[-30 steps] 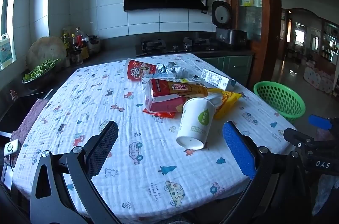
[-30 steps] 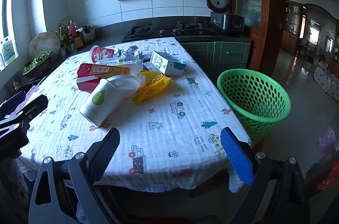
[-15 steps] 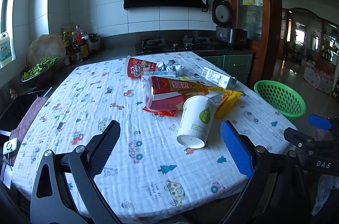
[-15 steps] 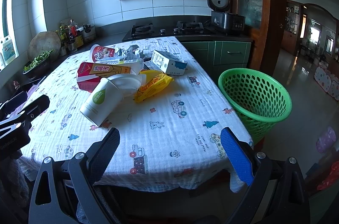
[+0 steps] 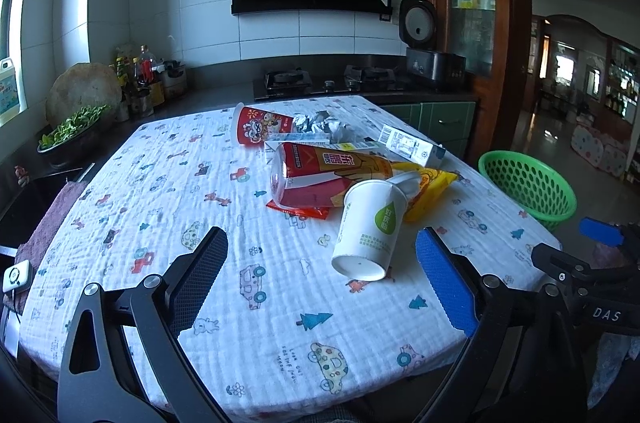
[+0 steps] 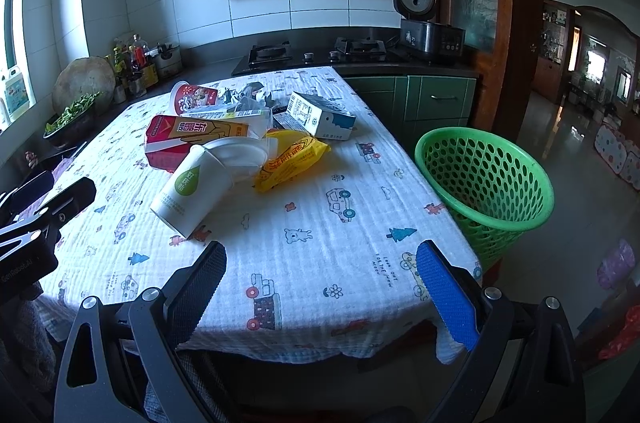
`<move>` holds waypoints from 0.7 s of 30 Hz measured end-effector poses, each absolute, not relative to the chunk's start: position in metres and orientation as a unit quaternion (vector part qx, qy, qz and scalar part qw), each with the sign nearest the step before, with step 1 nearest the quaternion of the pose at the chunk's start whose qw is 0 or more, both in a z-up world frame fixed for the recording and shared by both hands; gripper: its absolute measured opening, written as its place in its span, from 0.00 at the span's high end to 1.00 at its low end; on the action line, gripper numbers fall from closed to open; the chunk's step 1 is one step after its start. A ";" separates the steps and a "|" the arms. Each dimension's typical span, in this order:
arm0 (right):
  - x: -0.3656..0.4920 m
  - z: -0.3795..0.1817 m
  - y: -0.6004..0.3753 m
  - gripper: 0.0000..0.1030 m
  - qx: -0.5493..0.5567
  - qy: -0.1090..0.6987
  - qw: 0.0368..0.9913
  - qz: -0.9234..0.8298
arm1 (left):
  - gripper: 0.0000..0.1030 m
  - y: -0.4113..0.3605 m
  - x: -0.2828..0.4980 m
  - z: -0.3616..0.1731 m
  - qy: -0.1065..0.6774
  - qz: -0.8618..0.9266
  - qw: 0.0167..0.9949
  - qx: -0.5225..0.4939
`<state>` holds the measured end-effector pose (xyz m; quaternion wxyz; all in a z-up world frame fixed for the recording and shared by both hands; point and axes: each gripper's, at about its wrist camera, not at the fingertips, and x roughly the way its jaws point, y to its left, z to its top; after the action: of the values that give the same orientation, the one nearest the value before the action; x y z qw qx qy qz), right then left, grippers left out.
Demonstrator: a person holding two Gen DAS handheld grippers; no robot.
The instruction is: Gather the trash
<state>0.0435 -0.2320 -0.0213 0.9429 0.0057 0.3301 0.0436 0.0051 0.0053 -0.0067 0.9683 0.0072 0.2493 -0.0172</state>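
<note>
While nothing on the bench has shifted over the last second, both views have crept slightly, so the task looks barely begun.

Left view, change: the left claw (image 5: 320,271) has lifted and eased back a little; the cup (image 5: 370,225) sits a touch further from its fingers than a second ago.
Left view, claw: spread wide, holding nothing, over the near part of the bench (image 5: 168,191).
Left view, trash: the cup lies on its side, base toward the camera, leaning on the red carton (image 5: 324,173) and touching the yellow bag (image 5: 430,189); a red tub (image 5: 262,125), foil (image 5: 316,123) and a white carton (image 5: 412,147) lie behind.
Left view, meaning: I judge the cup the nearest first pick, since it lies between the fingers' line of reach.

Right view, change: almost none; the right claw (image 6: 322,285) has hardly drifted.
Right view, claw: spread wide and empty, low at the bench's near edge.
Right view, trash: the same heap, well apart from the claw, up and to the left.

Only in right view: the whole green basket (image 6: 486,179), standing on the floor just beside the bench's right edge and seemingly empty; also the cup's white lid (image 6: 236,153).
Only in left view: the cup's base and the red carton's clear end; the basket shows only in part.
</note>
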 end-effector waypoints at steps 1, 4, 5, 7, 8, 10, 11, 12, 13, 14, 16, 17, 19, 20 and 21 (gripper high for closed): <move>0.044 -0.021 -0.232 0.10 0.006 0.330 0.943 0.044 | 0.09 0.005 0.005 -0.007 0.249 -0.018 0.968 0.007; 0.047 -0.023 -0.232 0.10 0.006 0.332 0.942 0.044 | 0.09 0.005 0.008 -0.008 0.252 -0.020 0.968 0.007; 0.047 -0.023 -0.232 0.10 0.006 0.333 0.942 0.044 | 0.09 0.005 0.009 -0.009 0.252 -0.020 0.967 0.008; 0.048 -0.024 -0.231 0.10 0.006 0.335 0.941 0.045 | 0.09 0.006 0.011 -0.010 0.254 -0.020 0.967 0.006; 0.049 -0.024 -0.231 0.10 0.005 0.335 0.941 0.045 | 0.09 0.007 0.012 -0.010 0.256 -0.020 0.966 0.005; 0.050 -0.024 -0.231 0.10 0.005 0.336 0.941 0.045 | 0.09 0.007 0.014 -0.011 0.258 -0.021 0.966 0.004; 0.051 -0.025 -0.231 0.10 0.005 0.336 0.941 0.045 | 0.10 0.008 0.015 -0.011 0.260 -0.021 0.965 0.003; 0.052 -0.025 -0.231 0.10 0.005 0.337 0.941 0.045 | 0.10 0.008 0.016 -0.011 0.260 -0.022 0.965 0.002; 0.053 -0.025 -0.230 0.10 0.005 0.337 0.940 0.046 | 0.10 0.009 0.017 -0.011 0.260 -0.022 0.965 0.001; 0.053 -0.025 -0.230 0.10 0.004 0.337 0.941 0.046 | 0.10 0.009 0.017 -0.011 0.261 -0.021 0.965 0.001; 0.055 -0.025 -0.230 0.10 0.004 0.337 0.940 0.047 | 0.10 0.010 0.020 -0.011 0.263 -0.022 0.964 0.001; 0.056 -0.025 -0.230 0.10 0.004 0.337 0.940 0.047 | 0.10 0.010 0.021 -0.011 0.264 -0.022 0.964 0.000; 0.058 -0.025 -0.230 0.10 0.004 0.337 0.940 0.047 | 0.10 0.010 0.022 -0.011 0.265 -0.023 0.964 0.000; 0.059 -0.026 -0.230 0.10 0.004 0.338 0.940 0.047 | 0.10 0.010 0.023 -0.012 0.265 -0.023 0.964 0.001; 0.060 -0.026 -0.230 0.10 0.004 0.339 0.940 0.048 | 0.10 0.009 0.025 -0.012 0.267 -0.024 0.963 0.001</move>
<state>0.0604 -0.2301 -0.0261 0.9397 0.0036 0.3387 0.0482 0.0246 0.0095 -0.0123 0.9634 0.0010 0.2668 -0.0244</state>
